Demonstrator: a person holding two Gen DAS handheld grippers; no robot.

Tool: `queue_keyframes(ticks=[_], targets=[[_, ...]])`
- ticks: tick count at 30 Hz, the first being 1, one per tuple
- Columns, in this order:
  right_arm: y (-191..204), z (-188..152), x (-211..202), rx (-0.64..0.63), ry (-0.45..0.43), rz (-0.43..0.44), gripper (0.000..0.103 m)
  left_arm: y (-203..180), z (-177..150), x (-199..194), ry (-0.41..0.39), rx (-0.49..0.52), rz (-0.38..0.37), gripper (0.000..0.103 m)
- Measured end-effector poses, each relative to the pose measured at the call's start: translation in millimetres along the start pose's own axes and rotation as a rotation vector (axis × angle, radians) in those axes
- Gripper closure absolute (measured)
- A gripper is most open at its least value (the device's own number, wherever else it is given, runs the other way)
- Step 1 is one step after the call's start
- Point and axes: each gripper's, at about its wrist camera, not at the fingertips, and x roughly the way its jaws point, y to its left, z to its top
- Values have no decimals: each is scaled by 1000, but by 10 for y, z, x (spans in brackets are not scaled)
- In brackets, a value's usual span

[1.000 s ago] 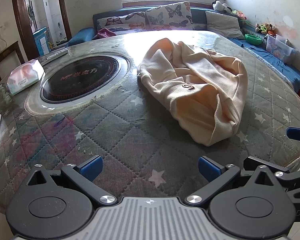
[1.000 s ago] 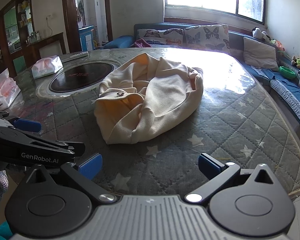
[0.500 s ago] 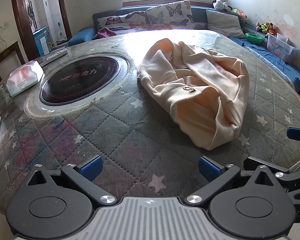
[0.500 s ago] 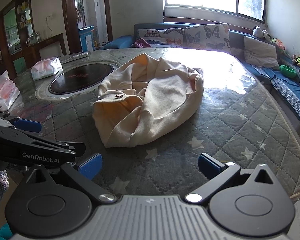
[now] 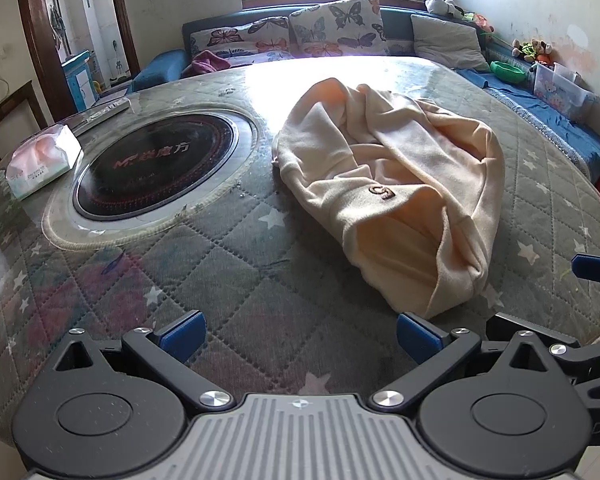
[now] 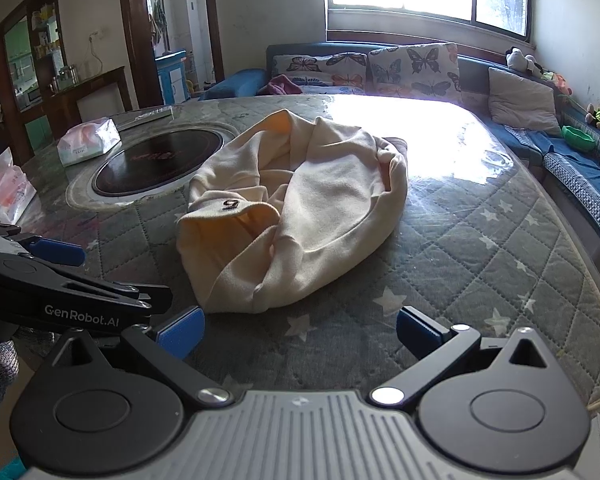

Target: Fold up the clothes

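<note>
Both grippers are held low over the near edge of the table (image 5: 228, 280), side by side. On the left gripper (image 5: 298, 334) the blue-padded fingers are spread wide and nothing is gripped between them. The right gripper (image 6: 298, 334) is likewise spread wide and empty.

A cream garment (image 5: 396, 188) is seen lying bunched on the quilted, star-patterned table cover, just ahead of both tools and untouched by either. Its near end gapes like a sleeve or hem opening, and a small dark embroidered mark is visible on the fold beside it. From the right wrist view the garment (image 6: 300, 208) is seen to be crumpled rather than flat.

To the left of the garment a round black cooktop (image 5: 152, 168) is set into the table. Beyond it a soft tissue pack (image 5: 42, 160) rests, its contents shown as pink through the wrapper. A second plastic pack (image 6: 6, 192) lies nearer the left edge. Along the far right wall a green bowl (image 5: 508, 70) and a clear storage bin (image 5: 560, 88) are seen; what they hold cannot be made out.
</note>
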Motion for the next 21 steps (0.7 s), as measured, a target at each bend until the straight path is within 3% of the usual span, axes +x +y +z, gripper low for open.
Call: queue_keyframes(ticks=[21], targets=[[-111, 281, 271, 23, 23, 12, 0, 46, 333, 230, 38, 6, -3, 0]])
